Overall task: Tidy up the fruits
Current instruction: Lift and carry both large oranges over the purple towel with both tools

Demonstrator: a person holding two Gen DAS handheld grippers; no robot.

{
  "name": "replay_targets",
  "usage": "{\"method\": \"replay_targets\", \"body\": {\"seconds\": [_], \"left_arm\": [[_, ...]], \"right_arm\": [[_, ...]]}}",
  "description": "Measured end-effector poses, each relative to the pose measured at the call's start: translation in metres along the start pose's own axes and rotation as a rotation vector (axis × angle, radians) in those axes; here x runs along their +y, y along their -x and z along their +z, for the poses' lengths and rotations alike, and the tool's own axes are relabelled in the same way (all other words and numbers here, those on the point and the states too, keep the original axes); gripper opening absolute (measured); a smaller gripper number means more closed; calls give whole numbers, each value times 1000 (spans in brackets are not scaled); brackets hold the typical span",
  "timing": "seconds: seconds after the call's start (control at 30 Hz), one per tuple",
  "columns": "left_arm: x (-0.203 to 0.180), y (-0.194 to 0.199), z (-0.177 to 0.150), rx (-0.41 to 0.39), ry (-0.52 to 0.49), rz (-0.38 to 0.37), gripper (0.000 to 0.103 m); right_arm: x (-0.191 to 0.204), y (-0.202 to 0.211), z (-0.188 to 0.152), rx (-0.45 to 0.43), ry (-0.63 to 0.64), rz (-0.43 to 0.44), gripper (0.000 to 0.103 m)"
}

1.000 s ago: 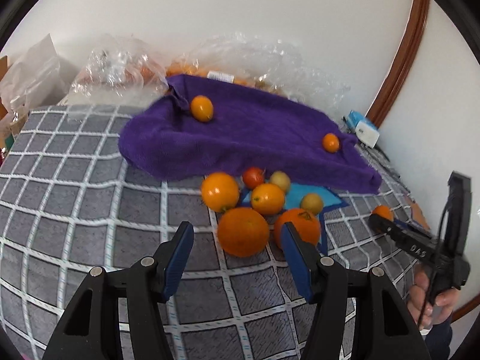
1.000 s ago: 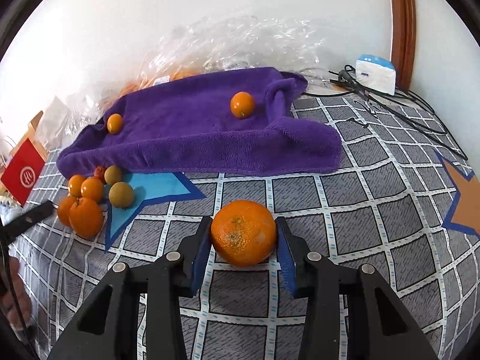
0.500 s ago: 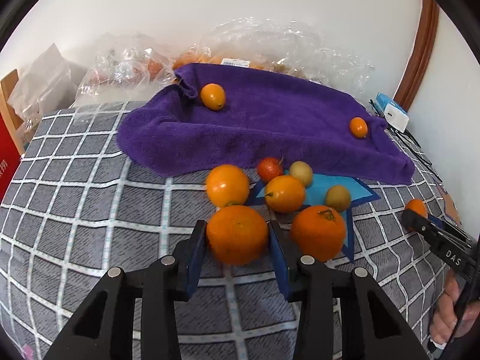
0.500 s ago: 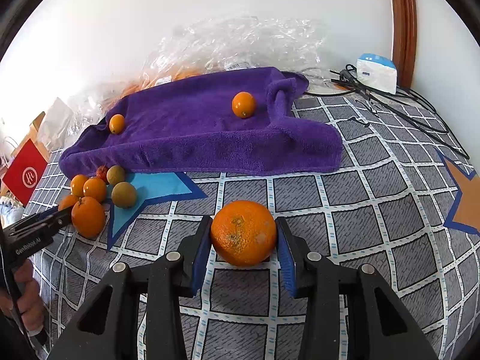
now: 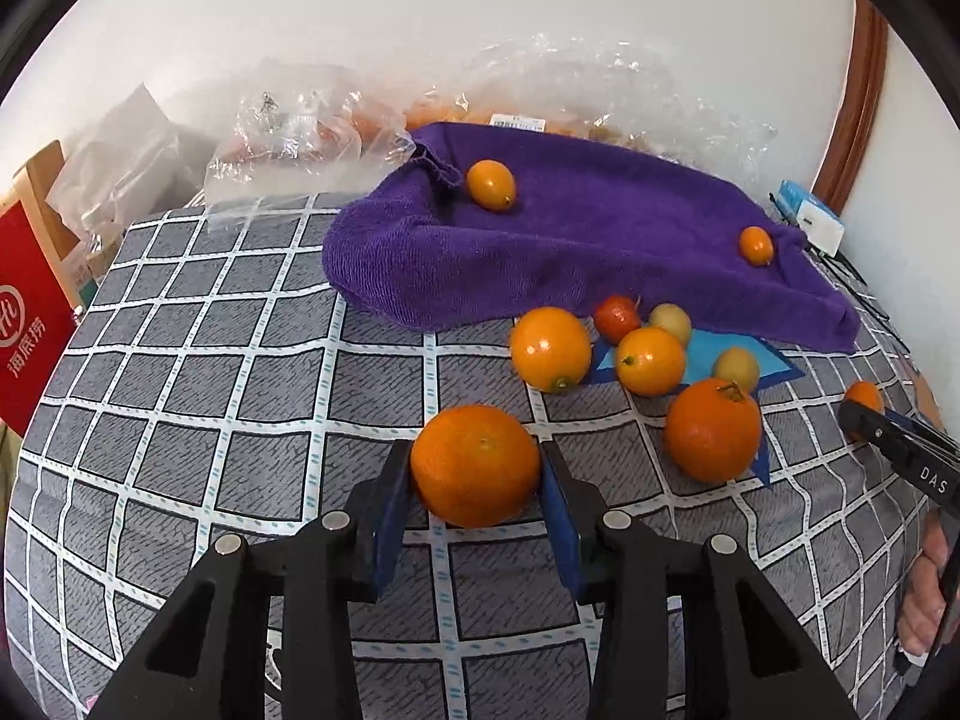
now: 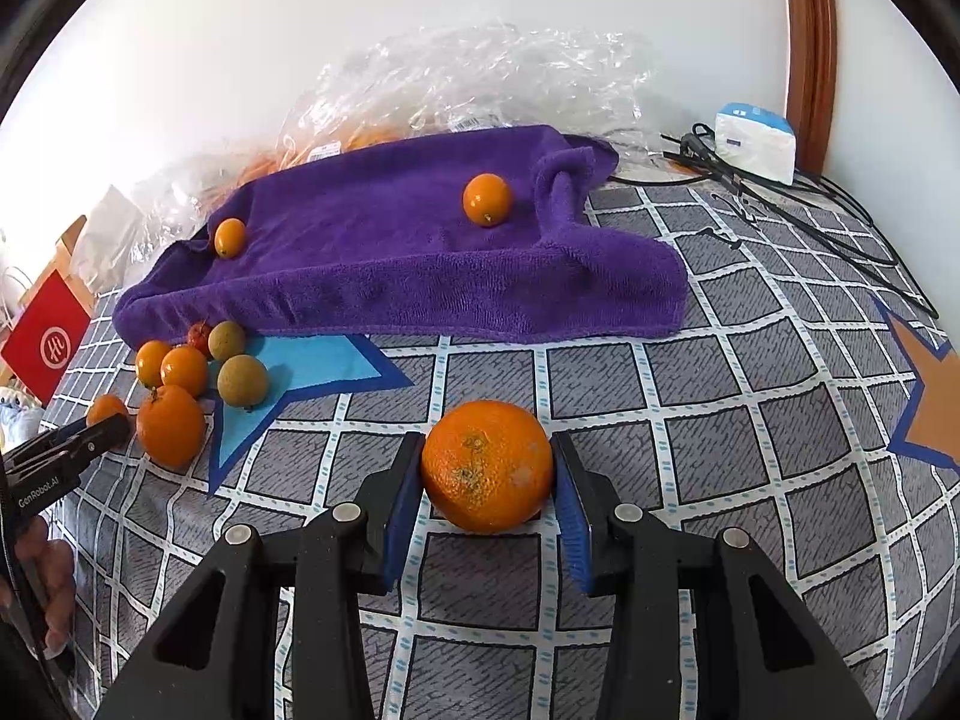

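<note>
My left gripper (image 5: 477, 504) is shut on a large orange (image 5: 476, 465) and holds it over the grey checked cloth. My right gripper (image 6: 487, 495) is shut on another large orange (image 6: 487, 465). A cluster of fruit lies by the blue star patch (image 5: 702, 354): a big orange (image 5: 712, 430), two smaller oranges (image 5: 550, 348), a red fruit (image 5: 616, 318) and two yellow-green fruits (image 5: 735, 368). The same cluster (image 6: 186, 372) shows at the left in the right wrist view. Two small oranges (image 5: 491, 183) rest on the purple towel (image 5: 588, 252).
Crinkled clear plastic bags (image 5: 300, 132) lie behind the towel by the wall. A red carton (image 5: 30, 324) stands at the left edge. A white and blue box (image 6: 757, 141) and black cables (image 6: 798, 210) lie at the back right. An orange star patch (image 6: 936, 408) lies at the right.
My left gripper closed on the large orange and drew it back left, away from the cluster. My right gripper held its orange almost still.
</note>
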State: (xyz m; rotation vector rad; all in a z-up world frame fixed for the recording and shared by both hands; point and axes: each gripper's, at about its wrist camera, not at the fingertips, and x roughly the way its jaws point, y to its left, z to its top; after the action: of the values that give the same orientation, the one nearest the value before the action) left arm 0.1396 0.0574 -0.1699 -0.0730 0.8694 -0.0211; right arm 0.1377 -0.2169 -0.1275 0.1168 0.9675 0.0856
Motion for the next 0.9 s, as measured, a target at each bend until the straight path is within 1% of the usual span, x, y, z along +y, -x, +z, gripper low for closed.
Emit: {"method": "replay_targets", "body": {"seconds": [0.13,0.2,0.4,0.47,0.53,0.6,0.7,0.8,0.9], "left_arm": [[5,-1,1,-5,36,-34,39],[6,-1,1,0,37,-45,39],[1,-3,2,-1,27,-18,40],[4,-2,3,-6,38,-43,40],[14,1,1,-21,81,-129,39],[22,5,-2,-42,128,-181,39],[24,11,-3,-71,142,-193,39],[19,13,-3,-85,126,-188,39],[17,21,-4,-123,115,-187,39]], "right_arm": [[2,0,-1,2,6,-14,41],[2,0,0,4,3,-16,42],[-1,0,1,-1,-9,-8,42],[0,3,1,-15,-5,-11,41],[1,7,0,-35,1,-2,41],[2,9,-1,-48,3,13,41],[0,12,-2,-59,-5,29,41],[-1,12,-2,-65,-10,38,41],[-1,15,-3,-81,-10,36,41]]}}
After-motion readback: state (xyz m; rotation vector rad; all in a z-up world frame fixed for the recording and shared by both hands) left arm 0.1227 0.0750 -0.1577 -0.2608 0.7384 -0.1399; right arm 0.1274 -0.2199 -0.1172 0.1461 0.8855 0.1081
